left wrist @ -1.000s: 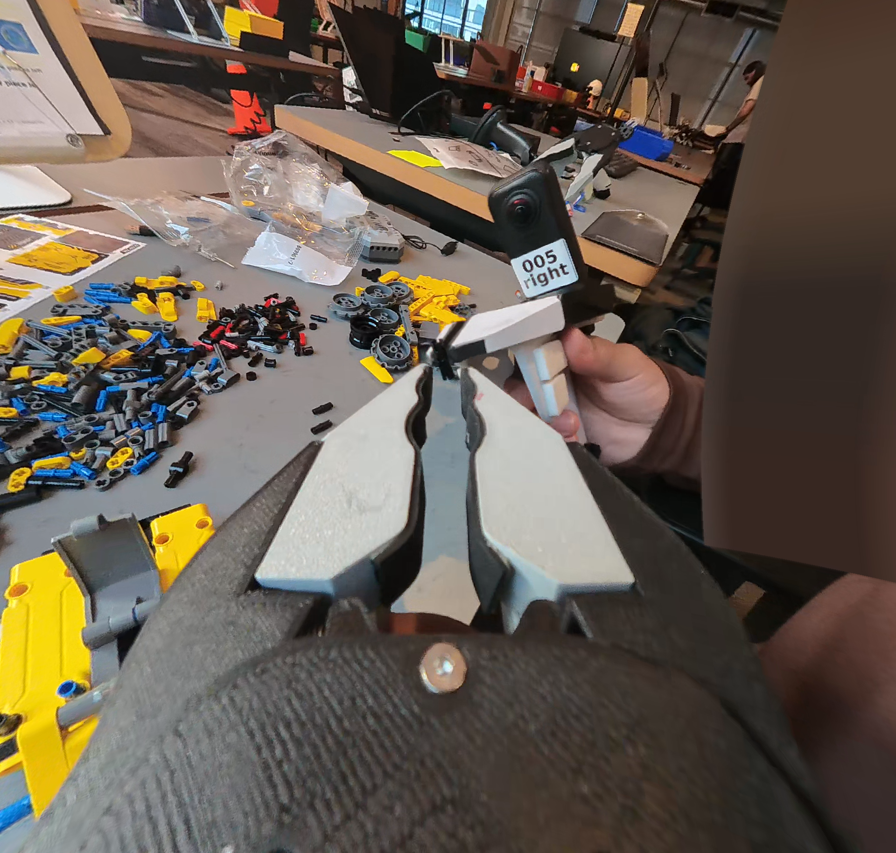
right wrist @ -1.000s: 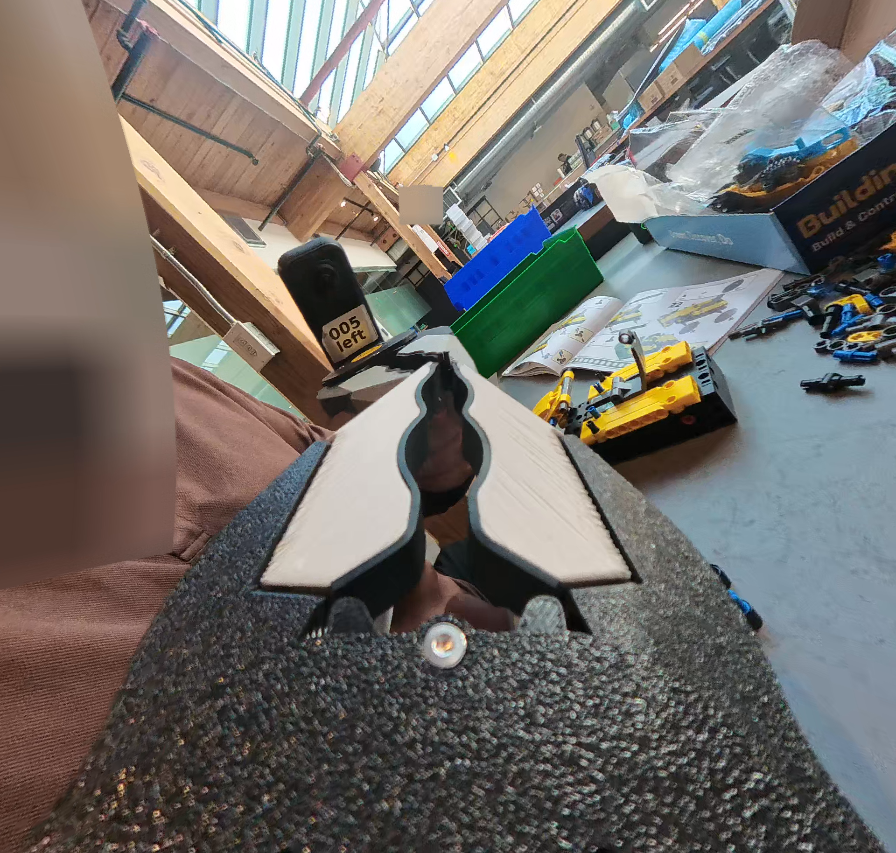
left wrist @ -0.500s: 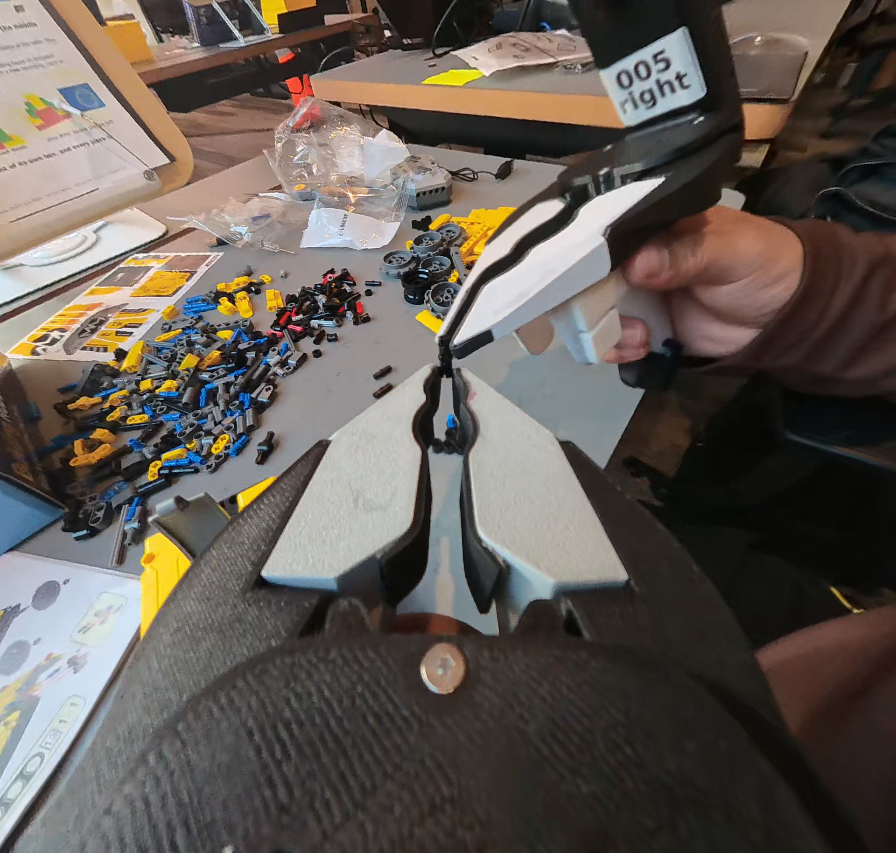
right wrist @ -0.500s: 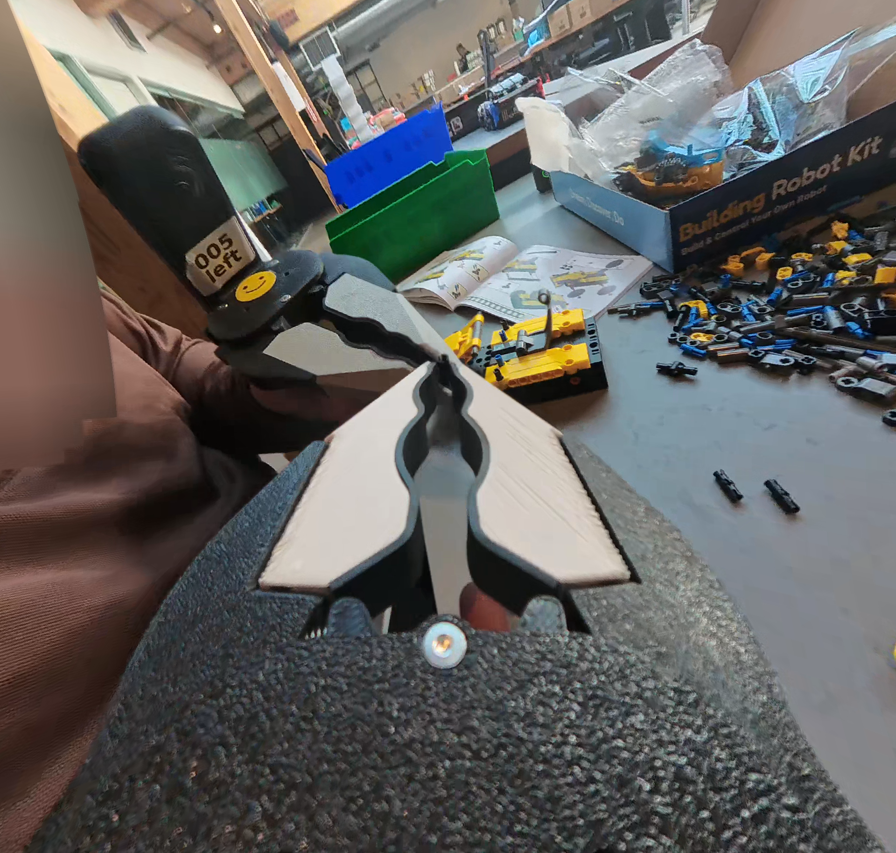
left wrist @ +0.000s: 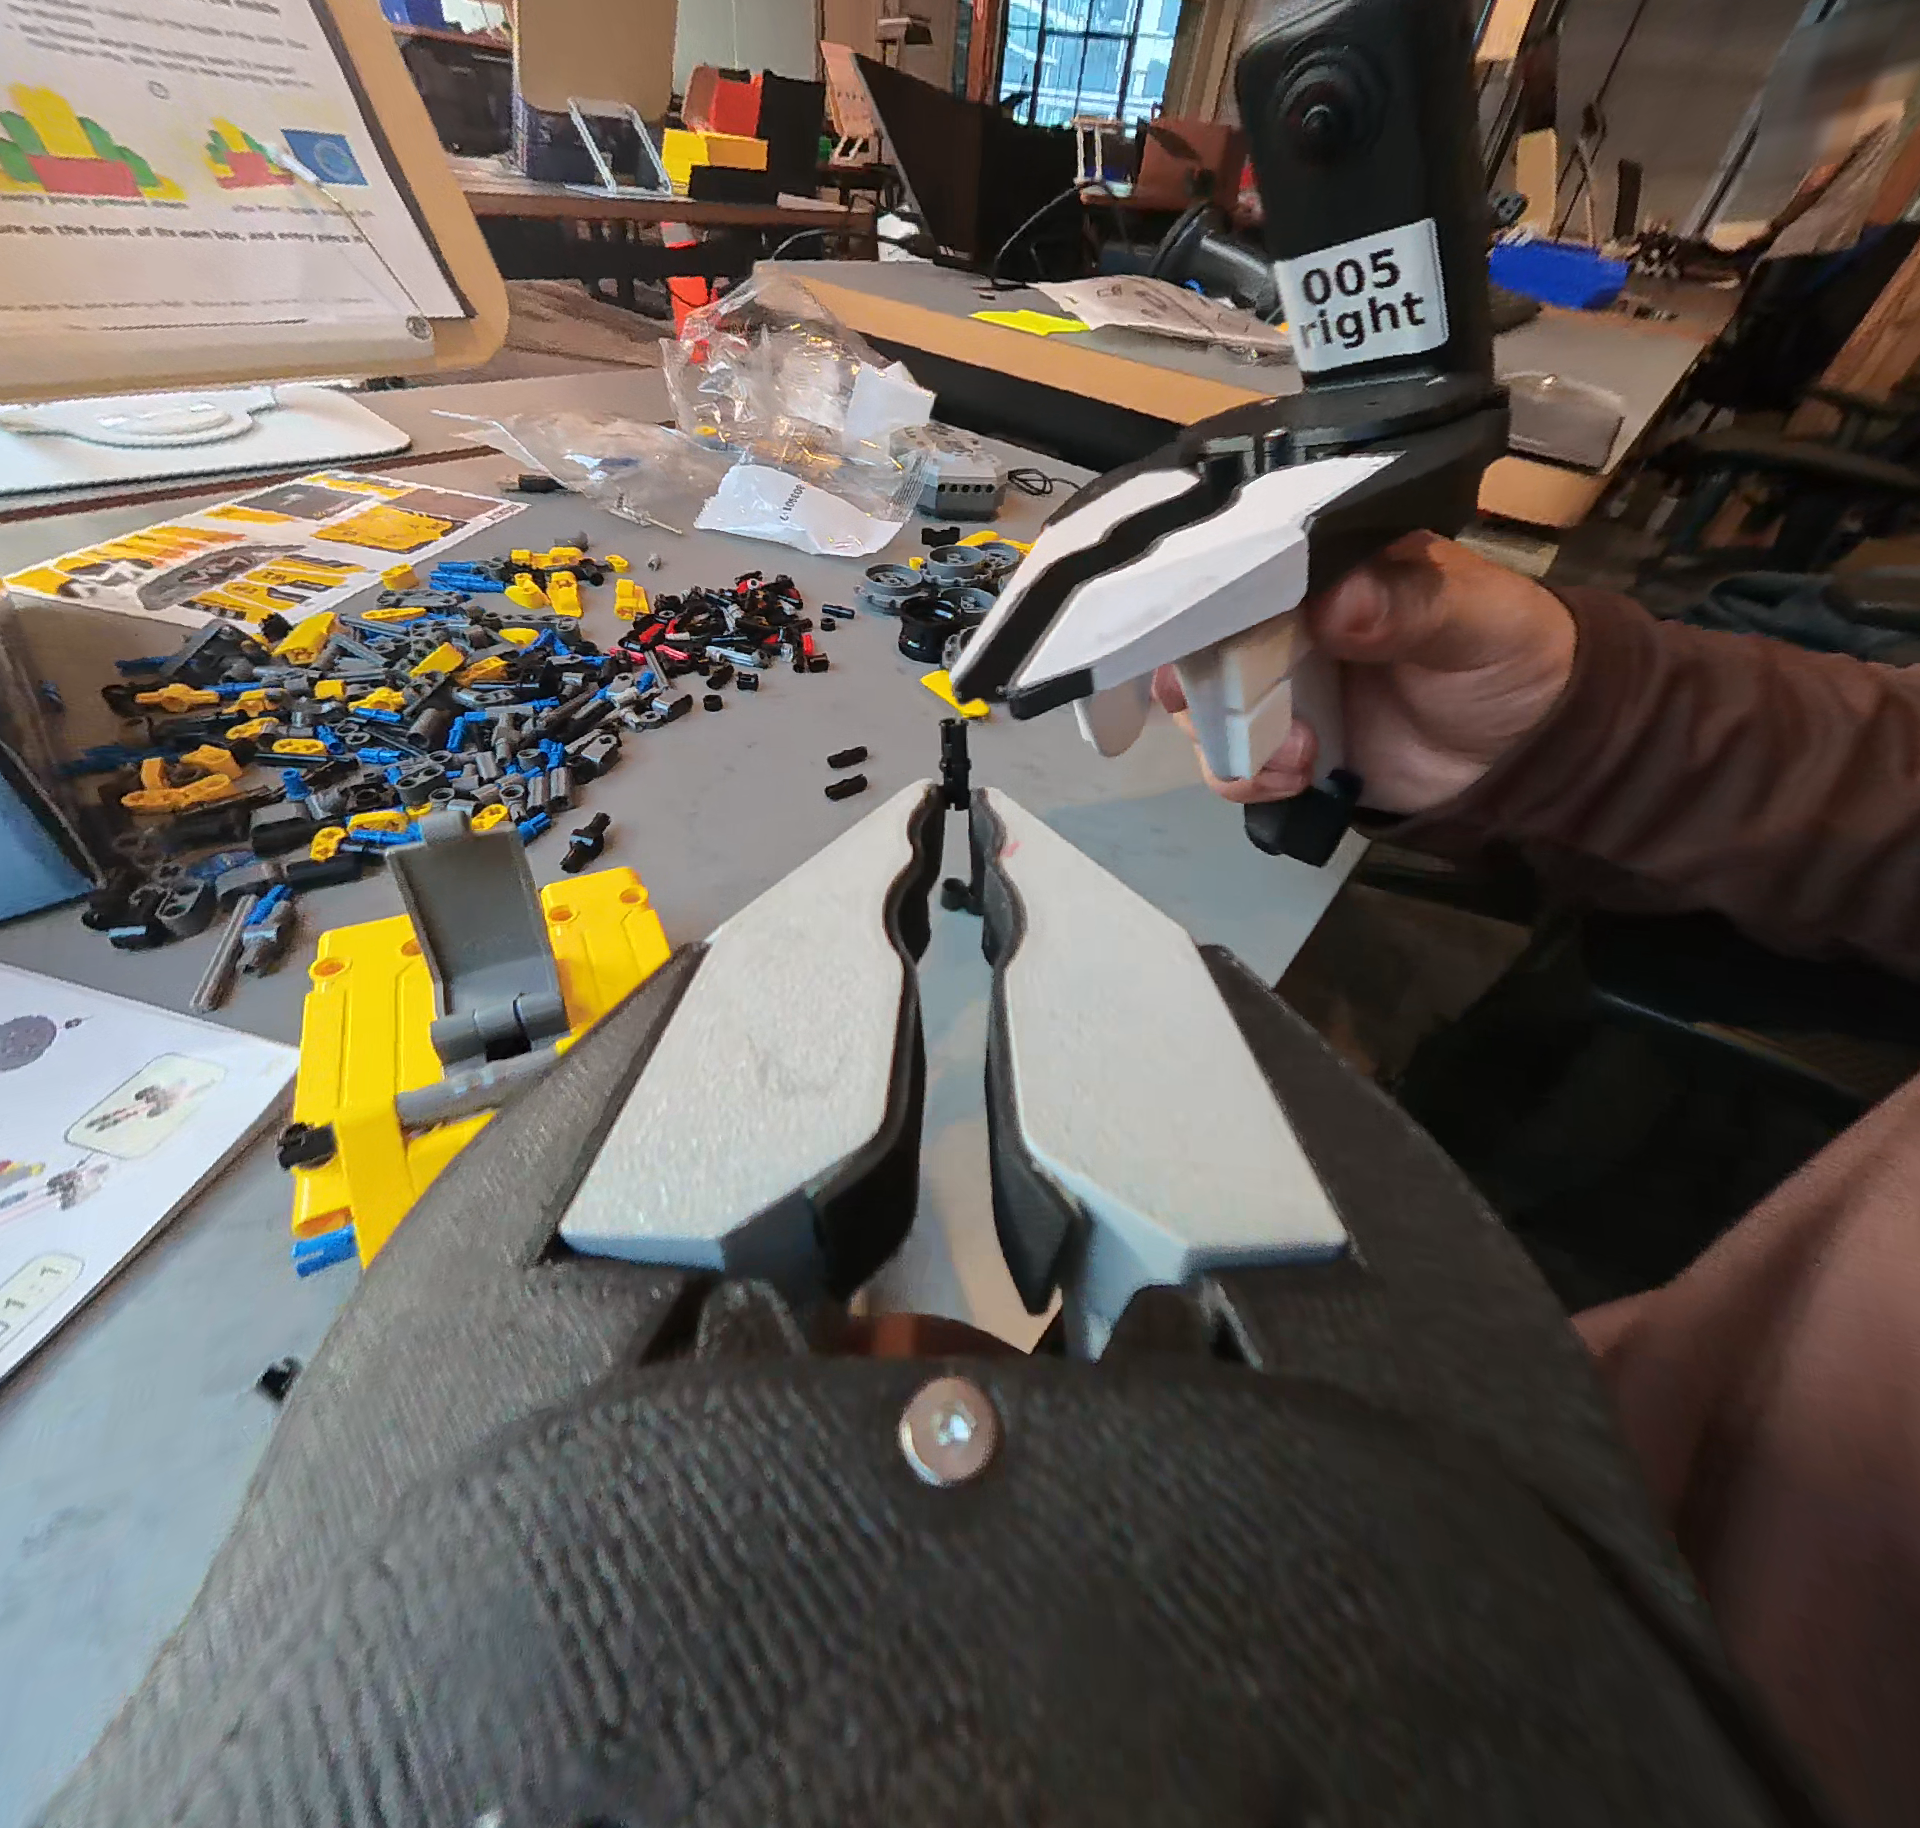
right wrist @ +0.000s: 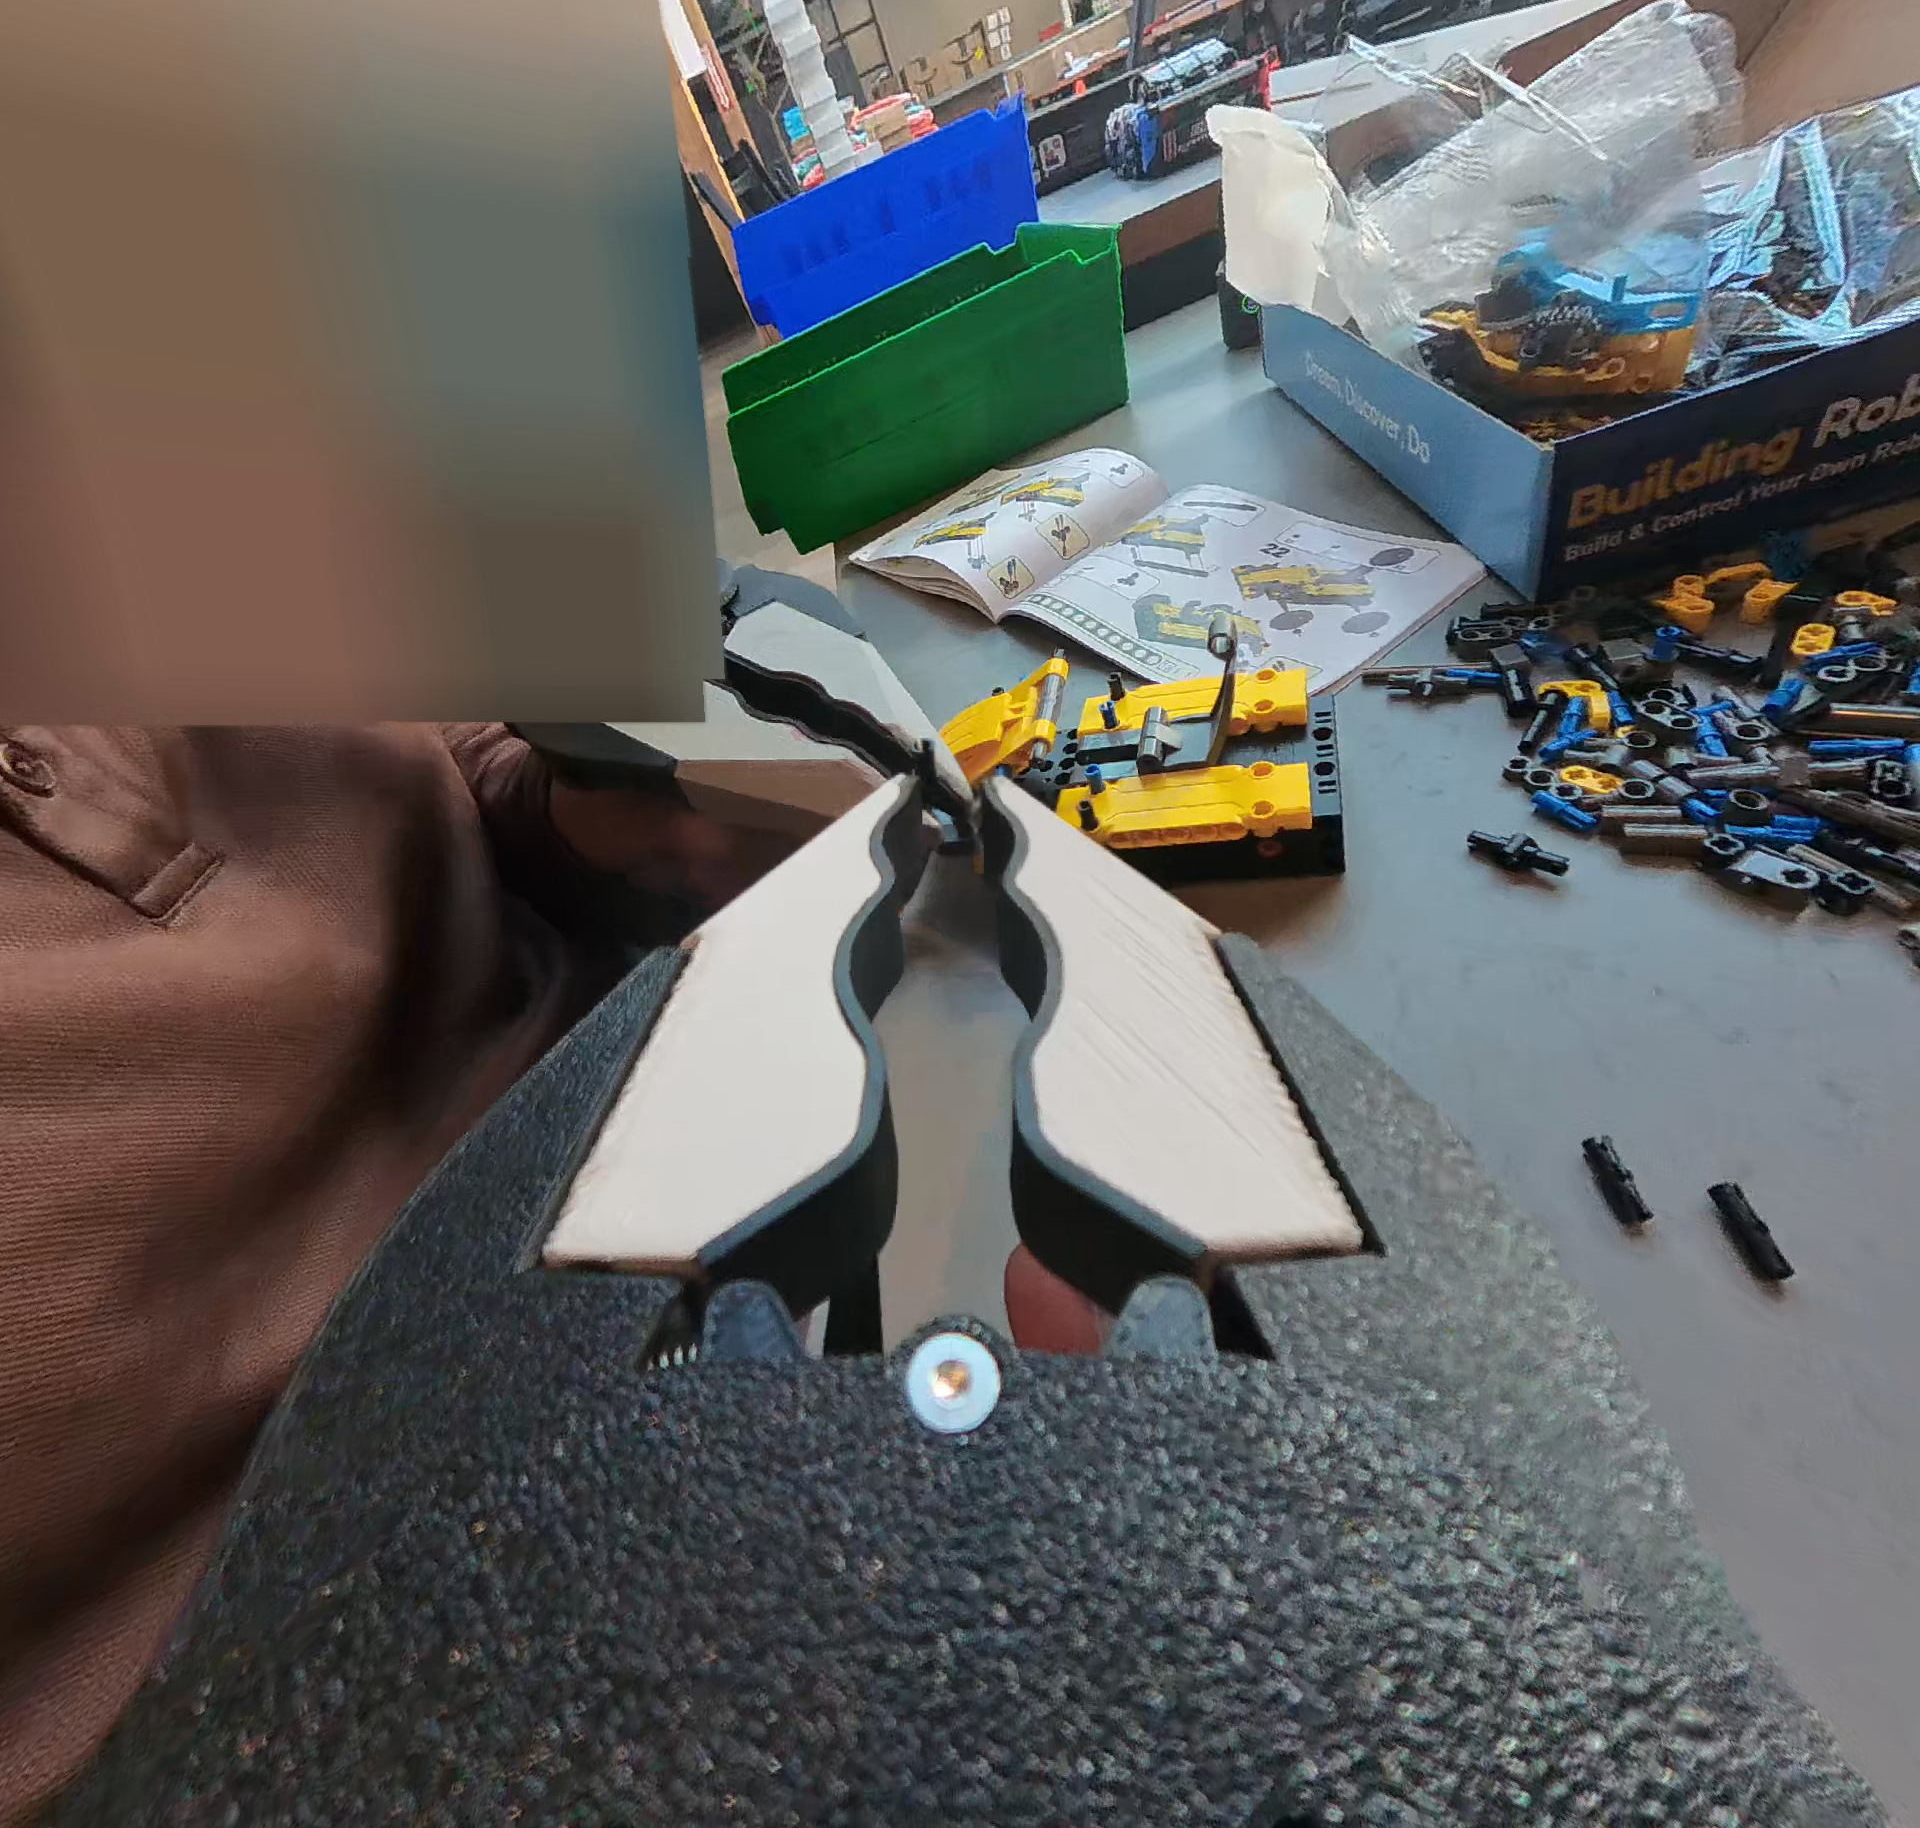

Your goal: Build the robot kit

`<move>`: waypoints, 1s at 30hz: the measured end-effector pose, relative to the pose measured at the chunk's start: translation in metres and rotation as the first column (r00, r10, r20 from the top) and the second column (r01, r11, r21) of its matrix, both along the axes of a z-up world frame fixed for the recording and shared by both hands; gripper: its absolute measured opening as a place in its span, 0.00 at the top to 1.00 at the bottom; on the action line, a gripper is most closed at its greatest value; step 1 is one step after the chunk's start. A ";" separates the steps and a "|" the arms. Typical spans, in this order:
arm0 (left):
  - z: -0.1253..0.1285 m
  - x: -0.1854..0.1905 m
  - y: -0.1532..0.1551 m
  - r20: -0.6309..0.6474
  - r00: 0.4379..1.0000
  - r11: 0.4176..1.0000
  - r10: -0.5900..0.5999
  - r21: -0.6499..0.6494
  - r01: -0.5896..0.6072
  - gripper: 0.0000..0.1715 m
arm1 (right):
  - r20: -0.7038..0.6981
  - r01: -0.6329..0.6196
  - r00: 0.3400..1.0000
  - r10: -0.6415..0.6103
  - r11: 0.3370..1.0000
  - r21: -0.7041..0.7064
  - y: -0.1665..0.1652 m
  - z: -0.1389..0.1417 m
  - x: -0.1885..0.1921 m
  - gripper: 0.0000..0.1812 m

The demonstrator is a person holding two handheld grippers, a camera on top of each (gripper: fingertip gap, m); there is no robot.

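Observation:
My left gripper (left wrist: 954,802) is shut on a small black connector piece (left wrist: 952,755) that sticks up out of its tips. My right gripper (left wrist: 977,692), held by a hand, has its jaws closed and its tip just above the top of that piece; I cannot tell whether they touch. In the right wrist view my right gripper (right wrist: 951,791) has its tips almost together, and the black piece (right wrist: 951,828) and the left gripper's fingers (right wrist: 831,682) are right at them. Both are above the grey table (left wrist: 727,843) near its front edge.
A partly built yellow and black model (right wrist: 1174,781) lies just beyond the tips; it also shows in the left wrist view (left wrist: 457,1030). There is a pile of small parts (left wrist: 416,708), two loose black pins (right wrist: 1673,1196), an open booklet (right wrist: 1164,552), a green bin (right wrist: 925,396) and a kit box (right wrist: 1558,448).
Both views have swung down toward the table. The right gripper has risen from level with the left gripper's tips to just above them. The left gripper still holds the black piece.

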State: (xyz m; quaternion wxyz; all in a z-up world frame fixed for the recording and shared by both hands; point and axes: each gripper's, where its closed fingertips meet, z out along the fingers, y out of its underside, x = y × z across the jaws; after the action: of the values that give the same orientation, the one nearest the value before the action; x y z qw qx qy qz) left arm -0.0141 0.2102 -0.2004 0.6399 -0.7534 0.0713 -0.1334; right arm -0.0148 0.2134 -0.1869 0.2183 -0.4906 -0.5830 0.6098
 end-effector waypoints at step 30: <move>-0.016 -0.002 -0.013 -0.066 0.990 0.988 -0.127 -0.103 0.120 0.99 | 0.179 -0.180 0.974 0.137 0.951 0.252 -0.006 -0.009 -0.001 0.95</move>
State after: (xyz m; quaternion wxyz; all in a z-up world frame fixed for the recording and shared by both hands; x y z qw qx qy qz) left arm -0.0157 0.1974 -0.2165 0.5896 -0.7825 0.1343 -0.1486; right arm -0.0156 0.2069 -0.1957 0.1853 -0.4552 -0.7129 0.5002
